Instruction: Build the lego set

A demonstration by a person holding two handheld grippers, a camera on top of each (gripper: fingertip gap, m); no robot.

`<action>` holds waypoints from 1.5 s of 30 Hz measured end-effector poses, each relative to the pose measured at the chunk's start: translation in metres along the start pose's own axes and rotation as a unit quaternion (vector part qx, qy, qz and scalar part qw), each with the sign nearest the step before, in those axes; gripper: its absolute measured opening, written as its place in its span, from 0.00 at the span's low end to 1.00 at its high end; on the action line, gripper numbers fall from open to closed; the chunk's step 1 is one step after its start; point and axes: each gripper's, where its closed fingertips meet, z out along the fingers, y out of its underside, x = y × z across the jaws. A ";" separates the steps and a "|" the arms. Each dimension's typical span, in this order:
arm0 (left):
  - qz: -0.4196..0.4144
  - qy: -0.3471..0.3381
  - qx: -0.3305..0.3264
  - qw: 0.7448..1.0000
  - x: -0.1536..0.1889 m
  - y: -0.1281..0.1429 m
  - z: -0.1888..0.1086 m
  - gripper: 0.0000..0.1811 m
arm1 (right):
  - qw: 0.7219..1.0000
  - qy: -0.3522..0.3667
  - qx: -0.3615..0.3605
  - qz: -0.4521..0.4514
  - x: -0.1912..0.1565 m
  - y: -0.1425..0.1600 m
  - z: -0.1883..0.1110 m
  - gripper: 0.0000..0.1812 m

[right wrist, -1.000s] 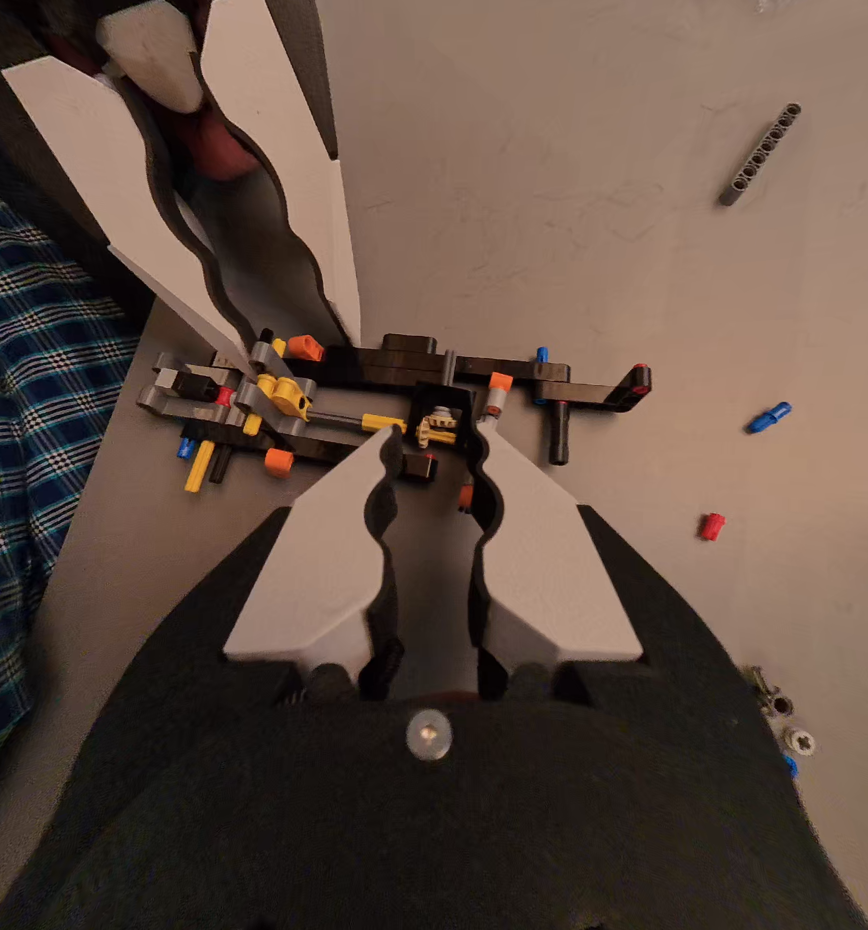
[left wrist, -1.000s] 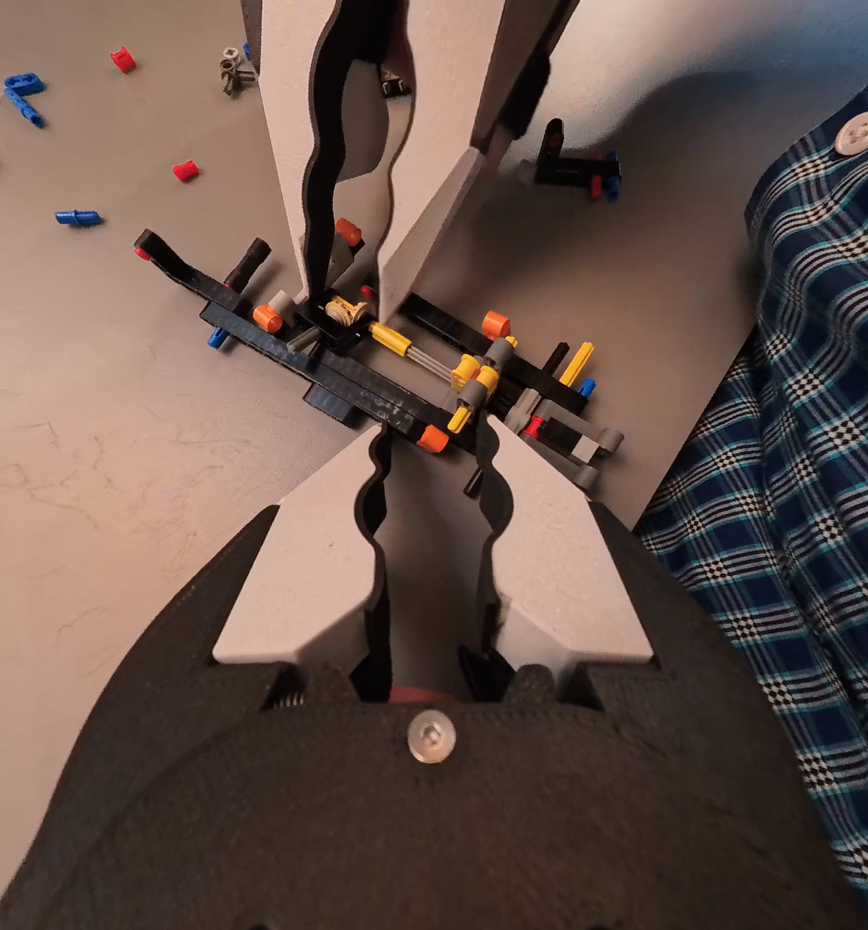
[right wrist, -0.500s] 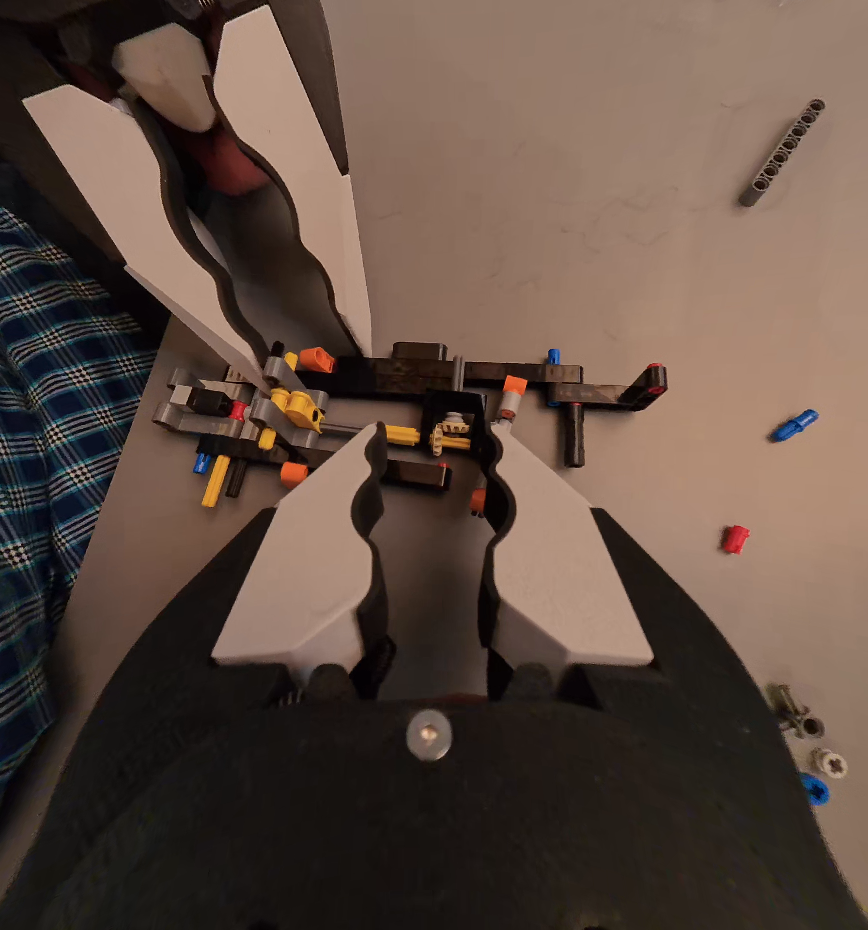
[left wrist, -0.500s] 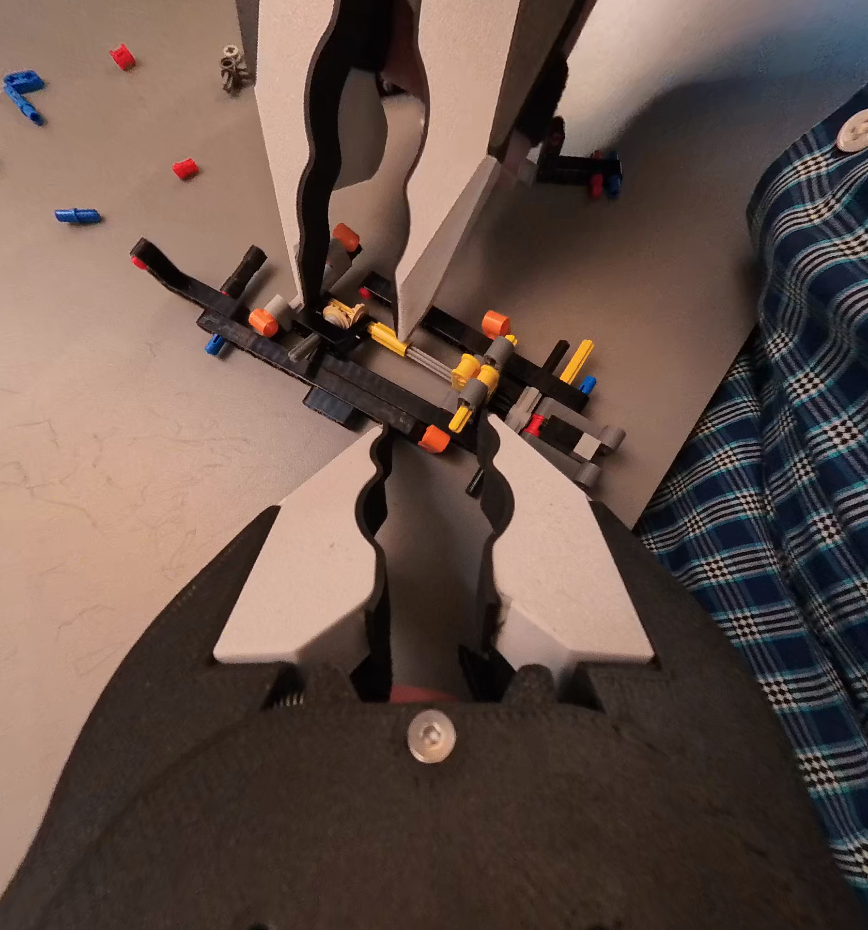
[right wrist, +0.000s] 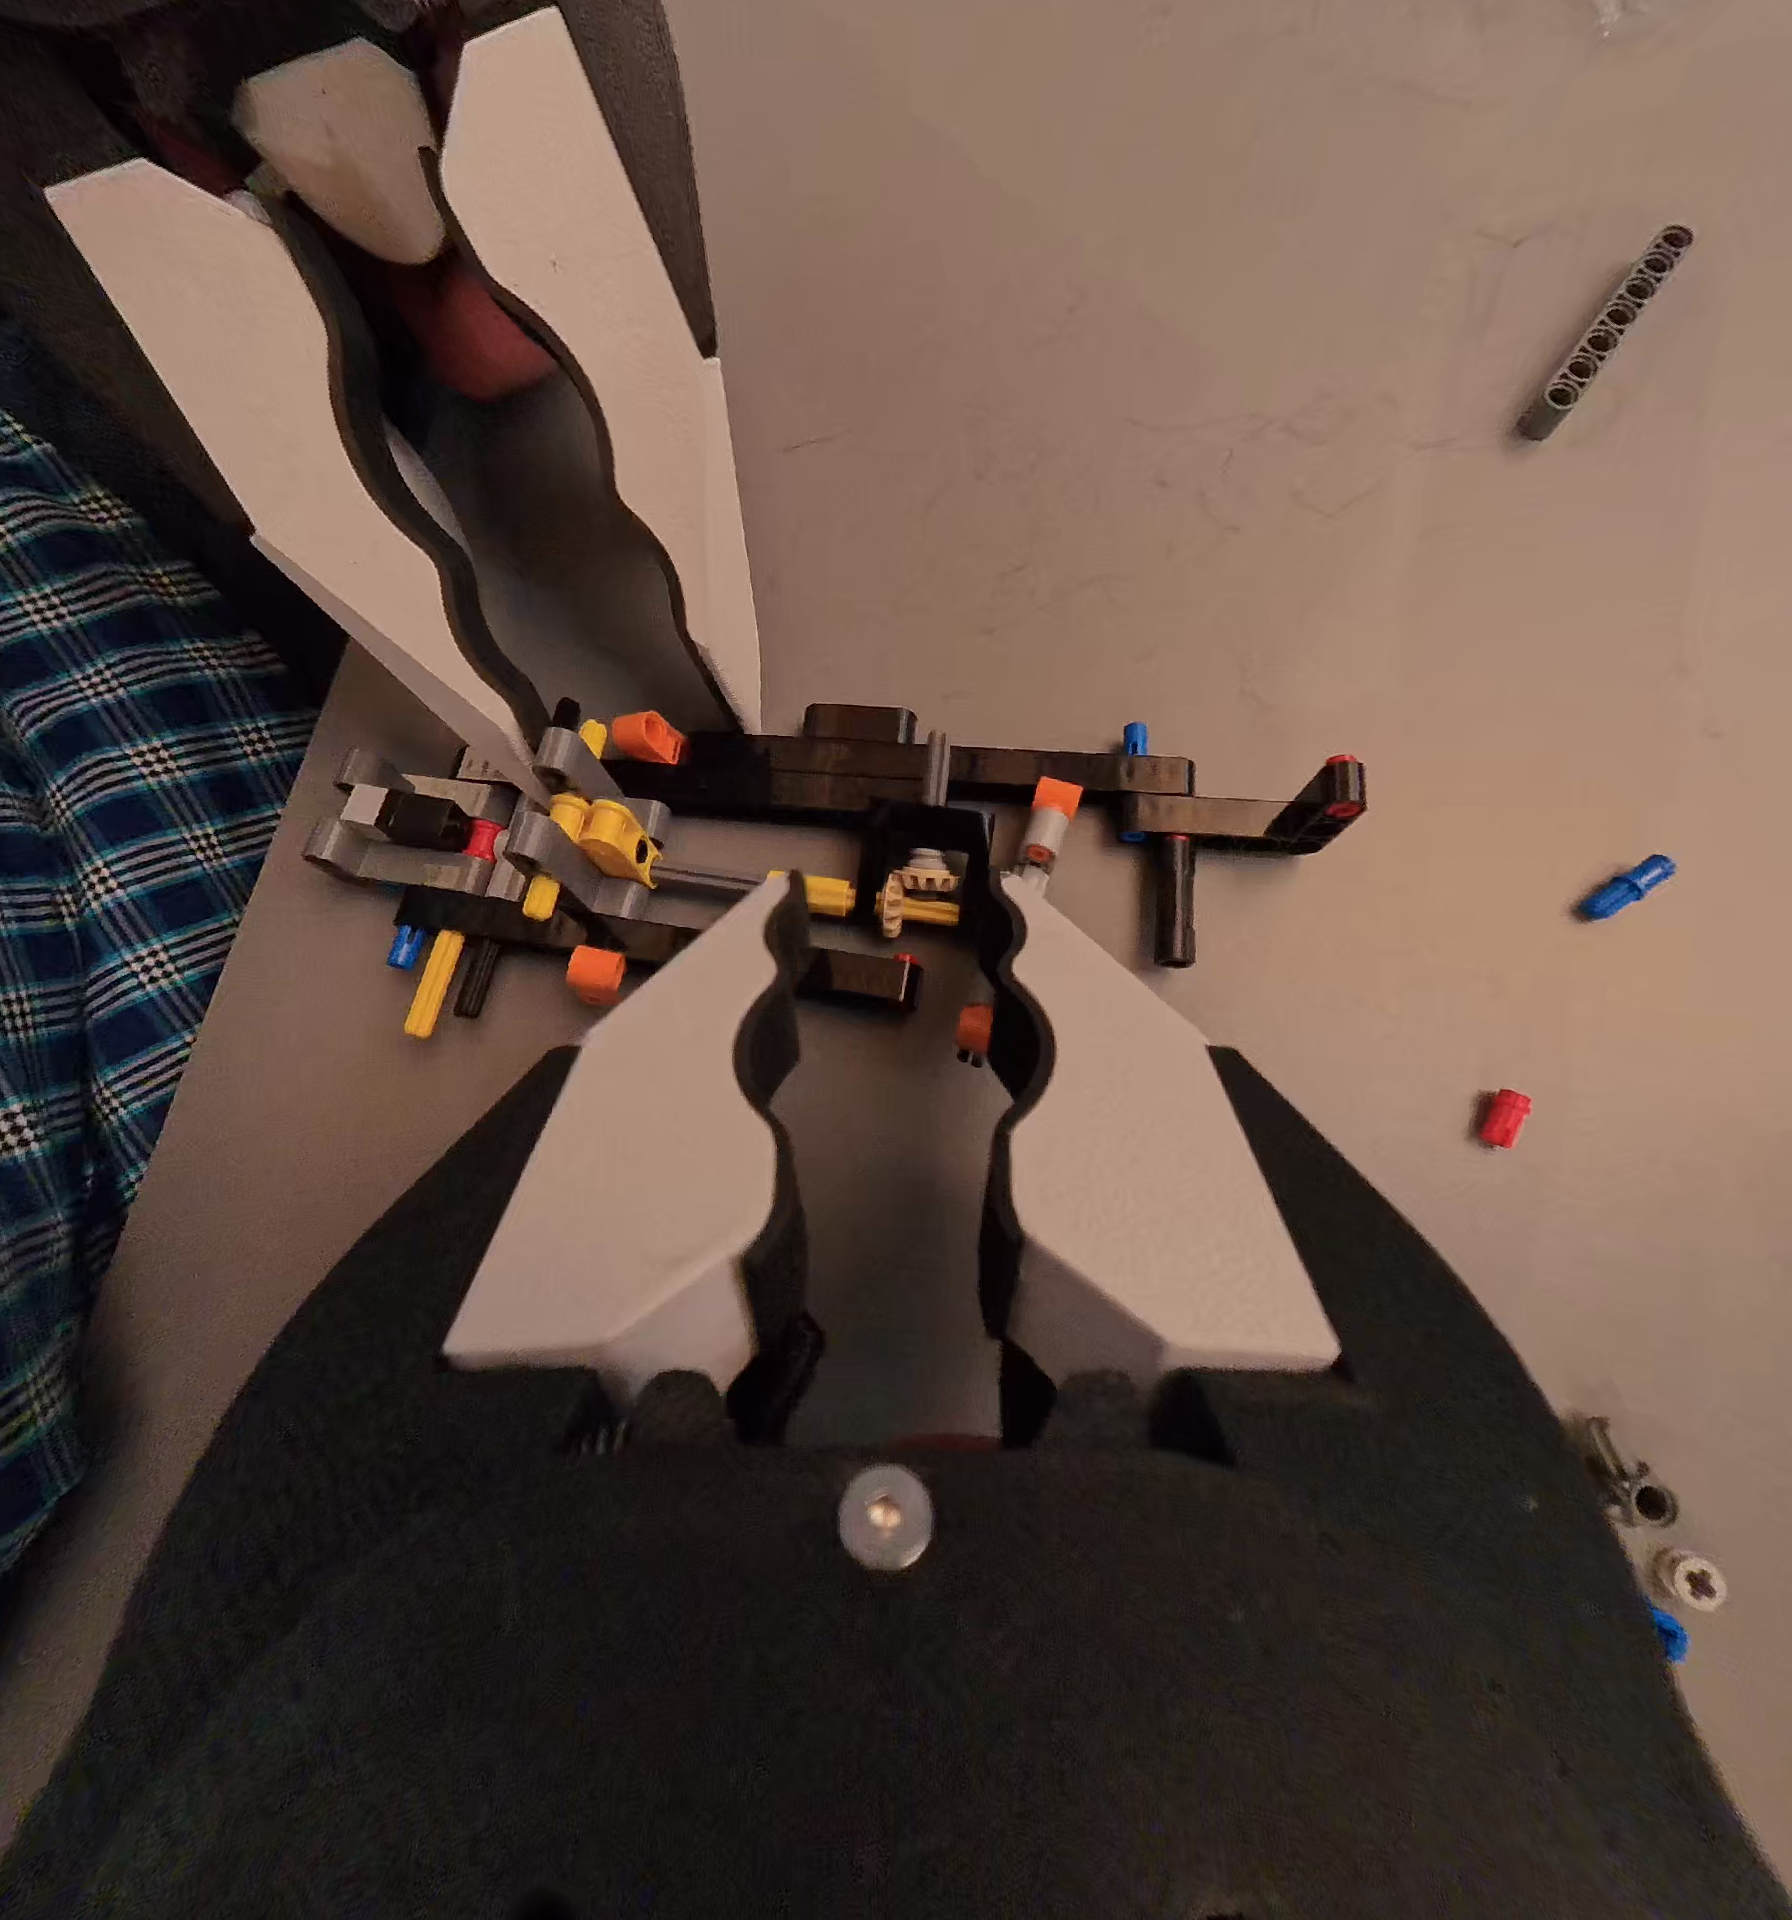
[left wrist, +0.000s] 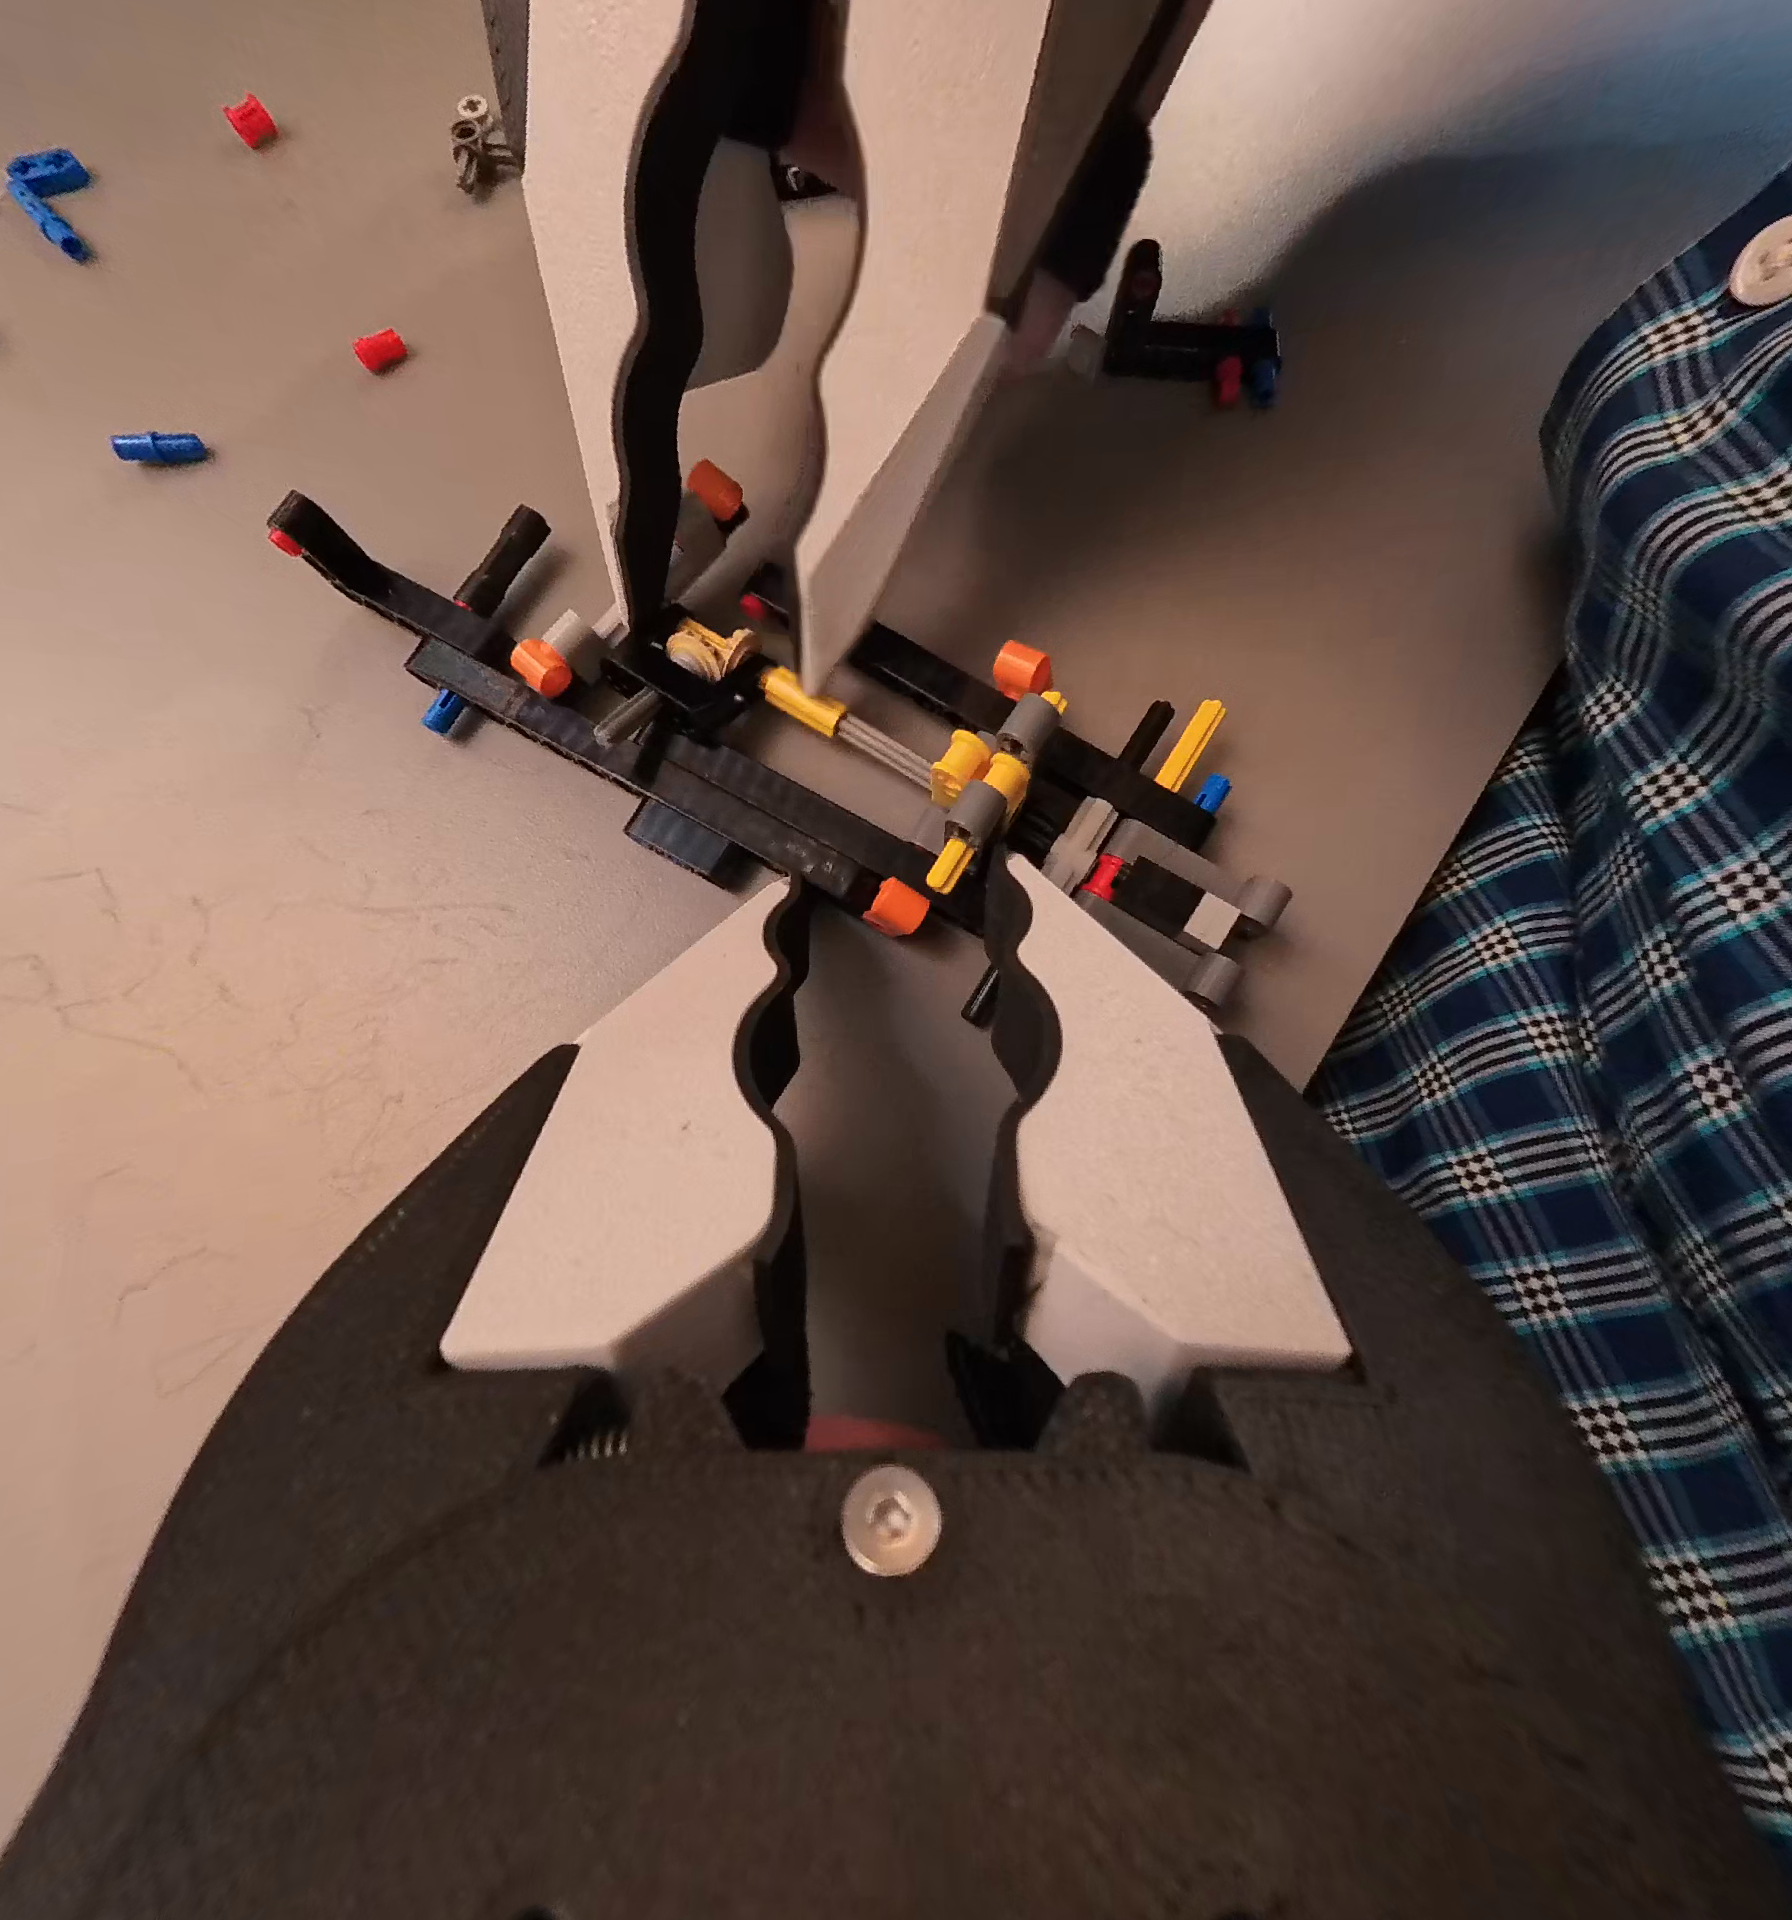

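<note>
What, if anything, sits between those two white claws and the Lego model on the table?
Nothing visible. Both reach the Lego model from opposite sides: the right gripper open with its tips either side of the tan gear, the left gripper open at the orange-capped end.

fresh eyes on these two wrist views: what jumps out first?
The long black lego beam assembly with yellow, orange and grey fittings, lying flat on the beige table near its edge. Both white-fingered grippers meet over it from opposite sides, open: the right gripper at the tan gear in the black frame, the left gripper at the end with the yellow connectors. Loose red and blue pins lie scattered beyond, and a blue plaid shirt fills the table-edge side.
</note>
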 end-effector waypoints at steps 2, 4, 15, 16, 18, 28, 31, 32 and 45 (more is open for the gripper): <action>-0.001 -0.002 0.000 1.000 -0.001 0.000 0.000 0.18 | 1.000 -0.006 -0.011 -0.011 -0.003 0.000 0.001 0.22; -0.002 -0.004 0.000 1.000 -0.001 0.000 0.000 0.18 | 1.000 0.004 -0.019 -0.024 -0.003 0.000 0.002 0.23; -0.003 -0.003 0.001 1.000 -0.001 -0.001 0.000 0.18 | 1.000 0.023 -0.009 0.000 -0.001 0.001 0.002 0.22; -0.003 -0.003 0.002 1.000 -0.001 -0.001 0.000 0.18 | 1.000 0.022 -0.008 0.002 -0.001 0.001 0.002 0.21; -0.003 -0.003 0.002 1.000 -0.001 0.000 0.000 0.18 | 1.000 0.021 -0.008 0.001 -0.002 0.001 0.002 0.21; -0.003 -0.003 0.001 1.000 -0.001 0.000 0.000 0.18 | 1.000 0.005 -0.017 -0.003 -0.002 0.001 0.003 0.21; -0.003 -0.002 0.001 1.000 -0.001 0.000 0.000 0.18 | 1.000 0.004 -0.018 -0.006 -0.002 0.001 0.003 0.21; -0.003 -0.002 0.001 1.000 -0.001 0.000 0.000 0.18 | 1.000 0.003 -0.019 -0.007 -0.002 0.001 0.003 0.21; -0.005 -0.002 0.001 1.000 -0.002 0.000 0.000 0.18 | 1.000 -0.002 -0.022 -0.013 -0.002 0.000 0.004 0.20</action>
